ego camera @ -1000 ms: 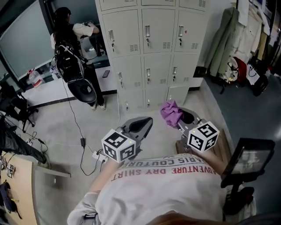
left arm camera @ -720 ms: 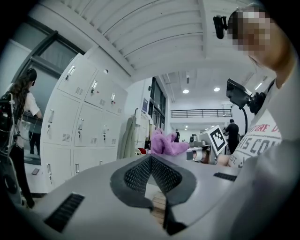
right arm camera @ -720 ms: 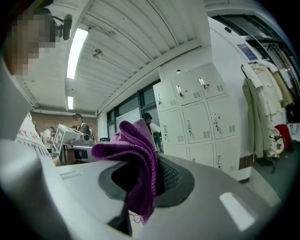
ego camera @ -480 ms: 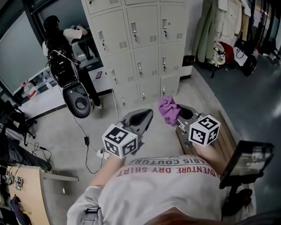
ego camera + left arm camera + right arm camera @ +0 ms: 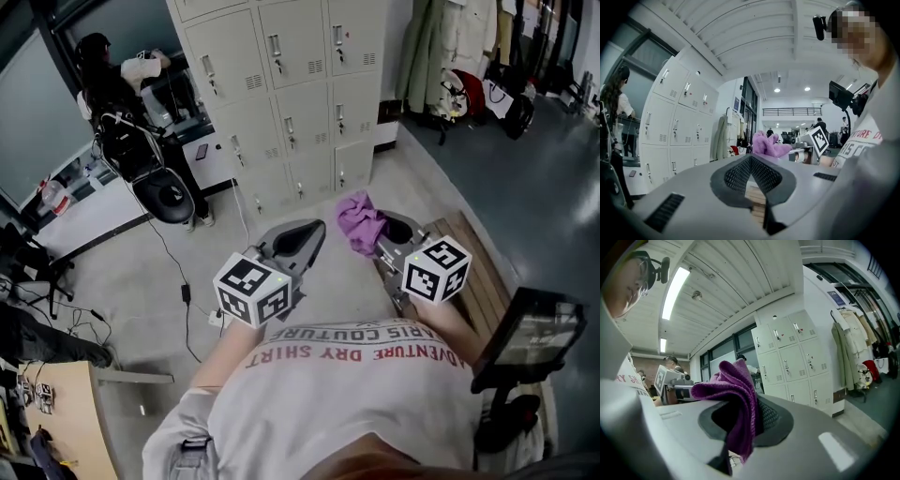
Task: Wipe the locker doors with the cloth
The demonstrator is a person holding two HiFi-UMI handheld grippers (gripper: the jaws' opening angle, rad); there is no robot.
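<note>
The cloth [image 5: 733,394] between the right gripper's [image 5: 743,416] jaws is purple with a fine woven nap. That gripper's shell is pale grey, and its pads are black with a fine mesh pattern. The left gripper [image 5: 751,164] has the same grey shell and black mesh pads. Behind each pair of jaws, a marker cube [image 5: 251,291] shows black square patterns on white. Ahead of the jaws, the locker doors [image 5: 281,94] are off-white with dark vent slots. The floor [image 5: 141,281] below the jaws is grey. Just right of the right jaws, the bench [image 5: 483,286] has brown wooden slats. Behind the jaws, the shirt [image 5: 356,403] is white with red lettering.
</note>
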